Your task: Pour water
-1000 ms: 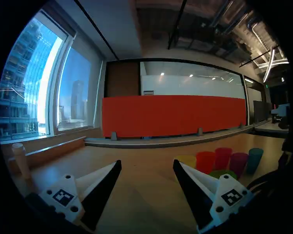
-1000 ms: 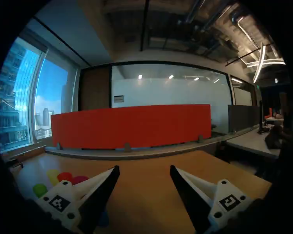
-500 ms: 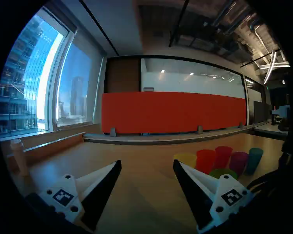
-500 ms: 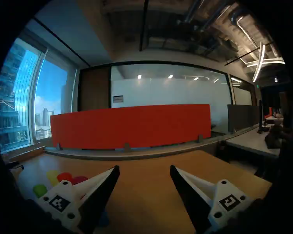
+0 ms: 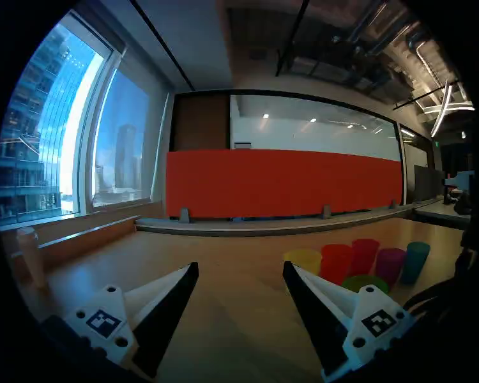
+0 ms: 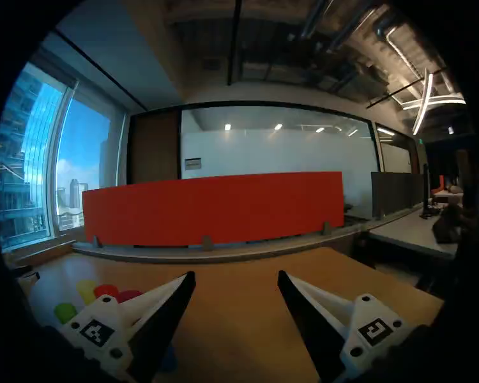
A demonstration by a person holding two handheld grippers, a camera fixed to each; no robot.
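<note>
While both claws hang released and empty over the wooden table (image 5: pixel 239 332), the coloured cups (image 5: pixel 361 262) stand upright in a tight cluster ahead and to the right of the left gripper (image 5: pixel 239 265). From the right gripper (image 6: pixel 235 274) the cups (image 6: pixel 105 290) lie low on its left, partly behind its own finger. The left gripper seems the nearer. A slim capped container (image 5: pixel 30 255) stands upright far to its left by the window-side edge, with bare wood between.
</note>
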